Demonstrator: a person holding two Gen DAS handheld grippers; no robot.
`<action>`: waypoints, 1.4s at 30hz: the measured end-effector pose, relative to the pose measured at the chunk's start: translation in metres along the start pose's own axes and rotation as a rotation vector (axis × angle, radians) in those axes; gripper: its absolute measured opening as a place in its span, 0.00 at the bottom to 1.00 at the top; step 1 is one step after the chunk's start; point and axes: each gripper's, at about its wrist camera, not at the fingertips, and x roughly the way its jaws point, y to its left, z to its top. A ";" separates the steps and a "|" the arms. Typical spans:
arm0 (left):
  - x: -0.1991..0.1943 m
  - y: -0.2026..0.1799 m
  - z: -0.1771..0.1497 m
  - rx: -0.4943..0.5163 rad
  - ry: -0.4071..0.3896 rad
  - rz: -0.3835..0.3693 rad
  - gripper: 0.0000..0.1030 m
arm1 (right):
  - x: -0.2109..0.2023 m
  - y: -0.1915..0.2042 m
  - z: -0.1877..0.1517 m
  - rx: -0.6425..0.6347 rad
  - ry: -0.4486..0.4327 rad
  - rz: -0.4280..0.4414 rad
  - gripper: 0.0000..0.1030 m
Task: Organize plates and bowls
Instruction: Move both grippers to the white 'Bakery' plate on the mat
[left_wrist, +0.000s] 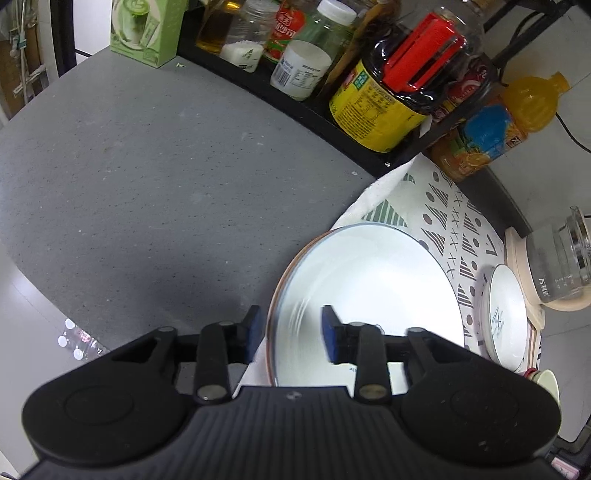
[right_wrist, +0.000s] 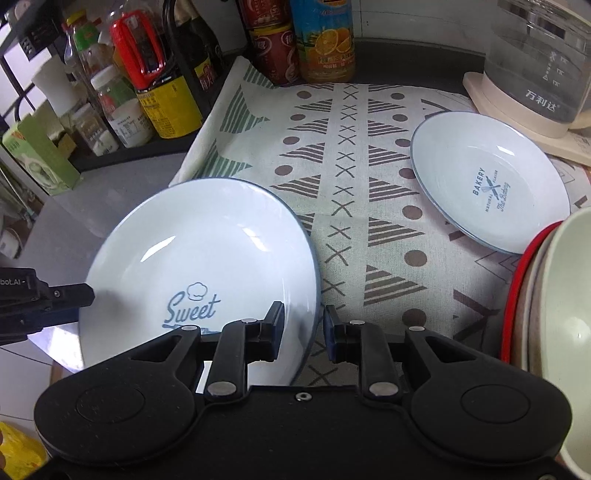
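Note:
A large white plate (left_wrist: 369, 288) (right_wrist: 203, 243) printed "Sweet" lies half on the patterned cloth (right_wrist: 354, 177), half on the grey counter (left_wrist: 147, 177). My left gripper (left_wrist: 291, 334) straddles its left rim with the pads standing clear of it, so it is open. My right gripper (right_wrist: 303, 330) straddles the right rim, also with a gap at the pads. One of the left gripper's fingers (right_wrist: 70, 295) shows at the plate's far side. A smaller "Bakery" plate (right_wrist: 487, 184) (left_wrist: 502, 317) rests on the cloth to the right. Stacked bowls (right_wrist: 550, 302) with a red rim stand at the right edge.
A black rack (left_wrist: 280, 92) of bottles and jars lines the back. An orange juice bottle (right_wrist: 325, 40) and cans stand behind the cloth. A glass kettle (right_wrist: 535, 55) on a cream base sits at the back right. A green box (left_wrist: 144, 29) stands at the counter's far left.

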 end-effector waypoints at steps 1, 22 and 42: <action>-0.001 -0.002 0.001 -0.002 -0.002 0.007 0.44 | -0.002 -0.001 0.000 0.003 0.005 0.004 0.23; -0.009 -0.109 0.030 0.205 -0.020 -0.008 0.83 | -0.062 -0.048 0.054 0.086 -0.155 0.010 0.96; 0.021 -0.225 0.009 0.394 -0.022 -0.077 1.00 | -0.081 -0.139 0.084 0.245 -0.191 -0.038 1.00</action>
